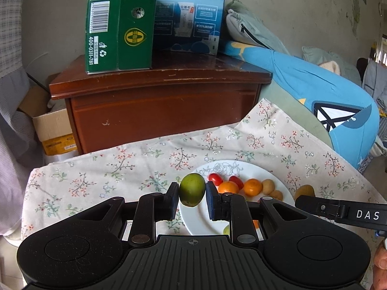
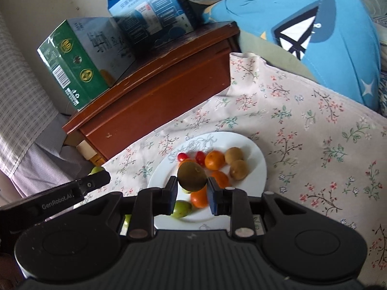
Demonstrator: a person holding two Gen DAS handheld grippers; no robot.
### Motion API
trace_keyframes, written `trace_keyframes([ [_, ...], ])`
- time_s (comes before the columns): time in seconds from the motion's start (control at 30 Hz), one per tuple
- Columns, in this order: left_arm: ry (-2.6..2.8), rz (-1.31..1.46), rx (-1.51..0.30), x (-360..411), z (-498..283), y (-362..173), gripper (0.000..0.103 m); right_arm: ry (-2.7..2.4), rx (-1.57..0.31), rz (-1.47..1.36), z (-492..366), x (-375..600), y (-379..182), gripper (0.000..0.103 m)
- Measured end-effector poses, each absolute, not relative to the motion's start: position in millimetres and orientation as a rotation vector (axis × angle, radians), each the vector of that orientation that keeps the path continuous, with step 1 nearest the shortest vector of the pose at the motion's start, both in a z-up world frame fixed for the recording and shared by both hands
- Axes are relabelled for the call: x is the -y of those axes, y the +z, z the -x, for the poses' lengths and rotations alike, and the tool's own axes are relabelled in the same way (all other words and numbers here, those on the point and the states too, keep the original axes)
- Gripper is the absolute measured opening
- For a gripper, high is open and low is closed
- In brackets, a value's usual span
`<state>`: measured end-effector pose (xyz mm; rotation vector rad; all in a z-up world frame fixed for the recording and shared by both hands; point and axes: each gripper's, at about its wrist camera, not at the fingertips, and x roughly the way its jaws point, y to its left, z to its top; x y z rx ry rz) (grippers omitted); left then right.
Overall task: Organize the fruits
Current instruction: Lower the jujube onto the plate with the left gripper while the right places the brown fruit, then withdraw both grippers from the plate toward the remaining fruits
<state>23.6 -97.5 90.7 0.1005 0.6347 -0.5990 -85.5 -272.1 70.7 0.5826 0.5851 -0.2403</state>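
My left gripper (image 1: 192,191) is shut on a green round fruit (image 1: 192,189), held above the left rim of the white plate (image 1: 193,220). My right gripper (image 2: 191,185) is shut on a brown kiwi (image 2: 192,176) above the same plate (image 2: 256,169). On the plate lie two cherry tomatoes (image 2: 182,156), several oranges (image 2: 214,160), two kiwis (image 2: 238,169) and a green fruit (image 2: 182,209). The right gripper's arm (image 1: 338,209) shows at the right of the left wrist view with its kiwi (image 1: 304,191). The left gripper's arm (image 2: 60,193) shows at the left of the right wrist view.
A floral cloth (image 1: 121,164) covers the surface under the plate. Behind it stands a dark wooden cabinet (image 1: 164,106) bearing a green carton (image 1: 118,24) and a blue carton (image 1: 188,14). A blue cushion (image 1: 326,101) lies to the right, a cardboard box (image 1: 53,128) to the left.
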Motion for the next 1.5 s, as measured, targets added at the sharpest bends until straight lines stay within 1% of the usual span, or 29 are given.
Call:
trace_keyframes([
  [0.6,-0.636,-0.104,-0.742,126.1,-41.9,49.6,0.021,-0.264,-0.675,-0.622,69.6,281.9,32.7,0.027],
  [0.77,-0.655,-0.100,-0.764,133.2,-44.6,42.1,0.022,-0.278,-0.683,-0.630,67.4,283.5,28.5,0.029],
  [0.8,-0.655,-0.098,-0.764,133.8,-44.2,42.4,0.024,-0.282,-0.678,-0.632,67.3,284.3,28.7,0.030],
  [0.87,-0.659,-0.095,-0.764,134.8,-43.1,45.3,0.024,-0.282,-0.669,-0.636,66.9,285.4,30.1,0.030],
  [0.9,-0.662,-0.092,-0.758,134.3,-42.2,48.1,0.026,-0.280,-0.664,-0.638,67.0,285.6,30.9,0.030],
  [0.93,-0.662,-0.089,-0.752,133.9,-41.3,50.8,0.034,-0.277,-0.656,-0.640,67.3,285.8,32.3,0.030],
  [0.97,-0.652,-0.085,-0.741,133.2,-40.6,55.1,0.040,-0.274,-0.650,-0.639,67.3,286.0,33.8,0.030],
  [1.03,-0.620,-0.082,-0.717,130.7,-38.8,62.5,0.065,-0.266,-0.640,-0.626,67.0,284.2,36.8,0.030],
  [1.07,-0.604,-0.085,-0.702,128.9,-38.3,67.2,0.069,-0.261,-0.636,-0.614,67.0,282.6,38.3,0.031],
  [1.1,-0.594,-0.089,-0.692,127.5,-37.7,70.8,0.072,-0.253,-0.632,-0.601,66.8,280.7,39.6,0.031],
  [1.2,-0.565,-0.100,-0.683,121.4,-38.3,81.5,0.074,-0.225,-0.632,-0.568,65.1,274.0,41.6,0.031],
  [1.3,-0.534,-0.113,-0.689,113.1,-38.4,88.5,0.078,-0.196,-0.639,-0.544,63.1,265.8,41.6,0.031],
  [1.5,-0.481,-0.140,-0.692,94.2,-36.9,95.4,0.079,-0.122,-0.664,-0.495,59.6,245.2,40.3,0.031],
])
